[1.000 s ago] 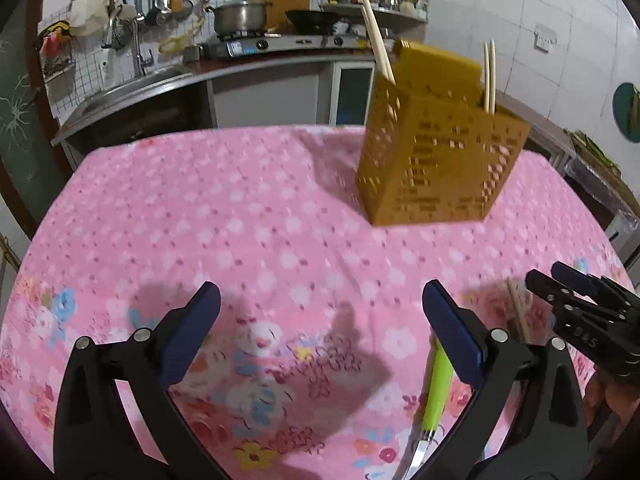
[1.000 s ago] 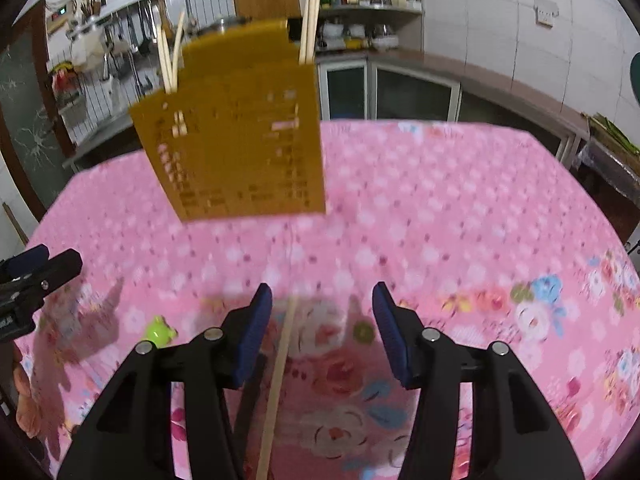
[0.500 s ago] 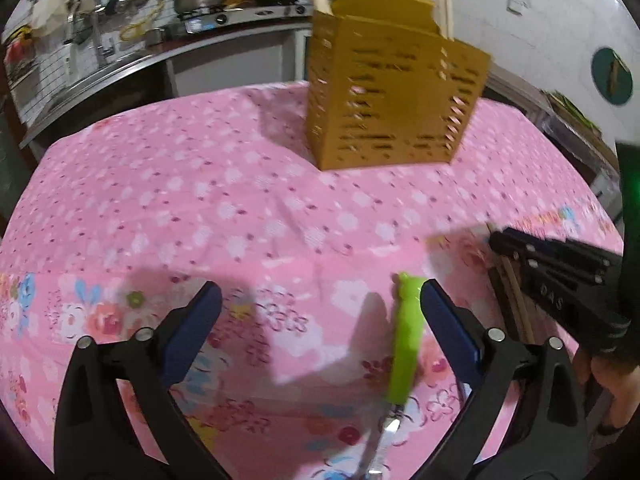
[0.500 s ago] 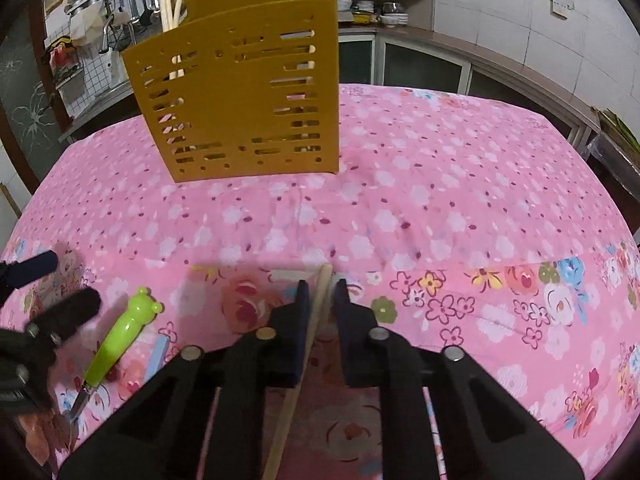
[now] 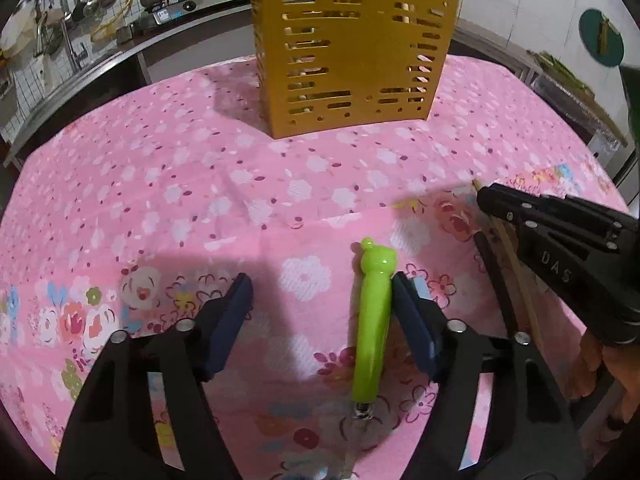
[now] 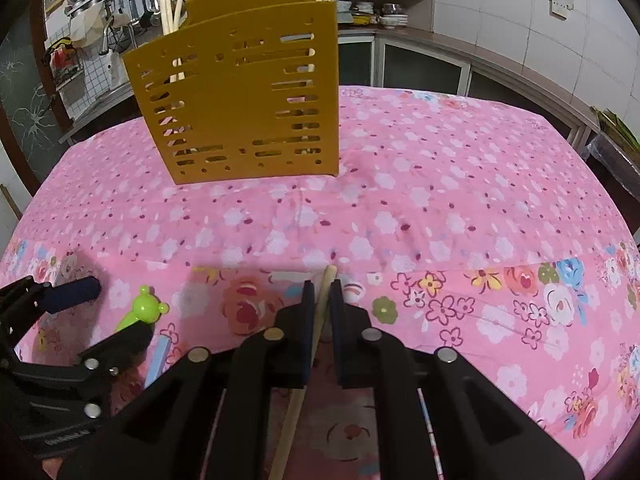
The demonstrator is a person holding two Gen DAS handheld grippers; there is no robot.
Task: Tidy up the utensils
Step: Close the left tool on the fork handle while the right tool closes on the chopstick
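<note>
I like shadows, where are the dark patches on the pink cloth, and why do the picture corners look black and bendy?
Left wrist view: shadow on the tablecloth beside the green handle. Right wrist view: shadow at the left gripper. Both views: fisheye bending, black corners.

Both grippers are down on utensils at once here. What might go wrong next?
The right gripper pinches the chopstick near its tip, so it may swing when lifted. The left gripper, jaws just closing, has the green-handled utensil against one pad only; it could skid on the tablecloth.

Green-handled utensil's (image 5: 372,332) head behind frame edge
</note>
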